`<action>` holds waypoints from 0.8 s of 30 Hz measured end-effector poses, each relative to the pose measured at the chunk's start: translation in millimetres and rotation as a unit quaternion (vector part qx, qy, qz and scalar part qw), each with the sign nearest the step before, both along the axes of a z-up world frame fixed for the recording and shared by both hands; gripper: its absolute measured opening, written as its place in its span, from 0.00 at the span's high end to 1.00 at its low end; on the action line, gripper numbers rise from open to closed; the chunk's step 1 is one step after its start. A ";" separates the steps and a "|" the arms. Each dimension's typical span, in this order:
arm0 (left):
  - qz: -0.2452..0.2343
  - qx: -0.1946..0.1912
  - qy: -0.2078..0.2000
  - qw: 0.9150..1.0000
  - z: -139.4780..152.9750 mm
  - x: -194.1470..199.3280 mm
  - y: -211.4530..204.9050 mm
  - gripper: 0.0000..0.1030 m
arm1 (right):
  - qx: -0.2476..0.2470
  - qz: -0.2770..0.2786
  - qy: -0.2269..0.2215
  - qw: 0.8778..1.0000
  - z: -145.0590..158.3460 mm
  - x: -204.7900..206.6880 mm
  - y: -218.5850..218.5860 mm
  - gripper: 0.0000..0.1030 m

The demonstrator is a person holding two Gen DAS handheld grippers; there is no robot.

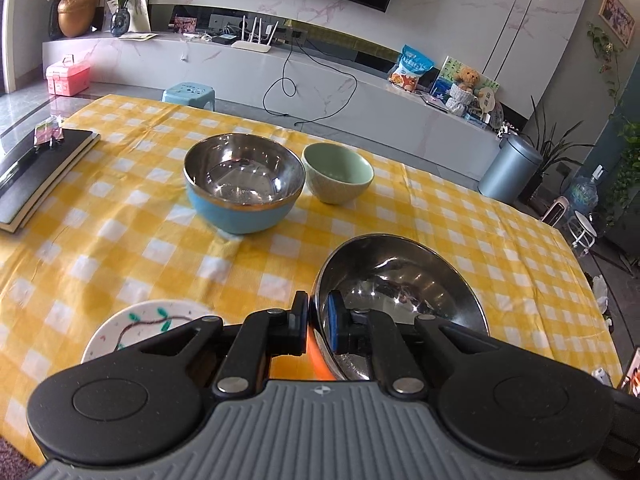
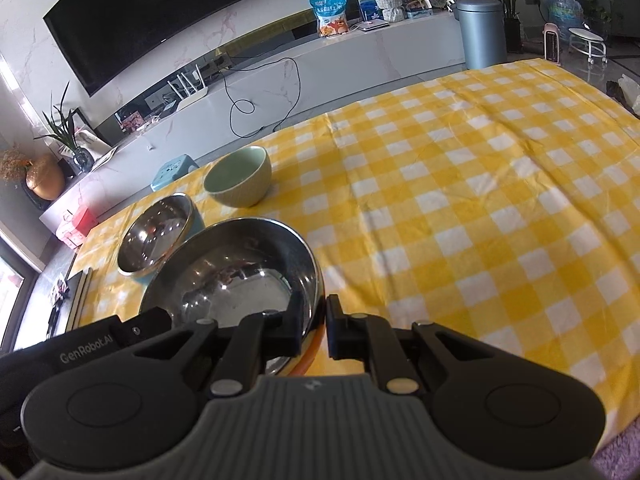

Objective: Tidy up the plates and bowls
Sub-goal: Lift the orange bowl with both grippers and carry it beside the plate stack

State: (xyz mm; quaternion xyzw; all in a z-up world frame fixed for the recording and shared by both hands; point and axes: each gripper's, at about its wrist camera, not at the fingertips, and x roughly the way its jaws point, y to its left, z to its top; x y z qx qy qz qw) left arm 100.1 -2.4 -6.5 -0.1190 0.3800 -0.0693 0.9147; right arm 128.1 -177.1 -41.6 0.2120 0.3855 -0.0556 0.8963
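Note:
An orange bowl with a steel inside (image 1: pixel 400 292) is held tilted above the yellow checked tablecloth (image 1: pixel 120 240). My left gripper (image 1: pixel 318 320) is shut on its near left rim. My right gripper (image 2: pixel 320 324) is shut on its right rim; the bowl (image 2: pixel 240 280) fills the lower left of the right wrist view. A blue bowl with a steel inside (image 1: pixel 244 184) (image 2: pixel 156 236) and a green ceramic bowl (image 1: pixel 338 178) (image 2: pixel 238 182) stand side by side farther back. A white painted plate (image 1: pixel 132 324) lies at the near left, partly hidden by my left gripper.
A dark book (image 1: pixel 36 176) lies at the table's left edge. A blue stool (image 1: pixel 190 94) stands beyond the far edge. A grey bin (image 1: pixel 508 168) stands on the floor at the right. A low TV cabinet (image 1: pixel 280 72) runs along the back.

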 end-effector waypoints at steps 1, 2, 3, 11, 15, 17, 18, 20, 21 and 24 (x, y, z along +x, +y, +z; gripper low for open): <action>0.000 -0.001 0.000 1.000 0.2 -4.1 1.0 0.90 | -0.001 0.002 0.000 1.000 0.6 -6.3 0.3 0.91; 0.001 -0.001 0.000 1.000 -0.3 -9.6 1.8 0.90 | -0.002 0.004 -0.001 1.000 0.7 -11.6 1.1 0.91; 0.000 -0.001 0.000 1.000 -1.0 -14.6 2.2 0.90 | -0.003 0.006 0.000 1.000 0.8 -16.8 1.6 0.91; -0.009 -0.003 0.007 1.000 -9.5 -38.4 3.4 0.90 | -0.001 0.011 0.011 1.000 -4.4 -45.6 -0.5 0.91; -0.012 -0.001 0.018 1.000 -17.4 -44.7 2.5 0.90 | 0.006 0.009 0.022 1.000 -10.8 -50.9 -3.8 0.91; -0.013 0.001 0.022 1.000 -21.0 -46.3 2.5 0.90 | 0.009 0.008 0.025 1.000 -13.0 -52.4 -4.6 0.91; -0.014 0.004 0.024 1.000 -22.6 -46.3 2.3 0.90 | 0.009 0.009 0.027 1.000 -14.1 -53.1 -4.4 0.91; -0.016 0.006 0.026 1.000 -25.5 -47.0 1.9 0.90 | 0.007 0.010 0.029 1.000 -15.9 -53.3 -4.1 0.91; -0.017 0.006 0.027 0.999 -26.5 -46.9 1.6 0.90 | 0.006 0.010 0.030 0.999 -16.9 -53.3 -4.2 0.91; -0.021 0.007 0.028 0.999 -29.3 -46.9 -0.9 0.90 | 0.002 0.007 0.031 0.999 -18.4 -52.7 -5.3 0.91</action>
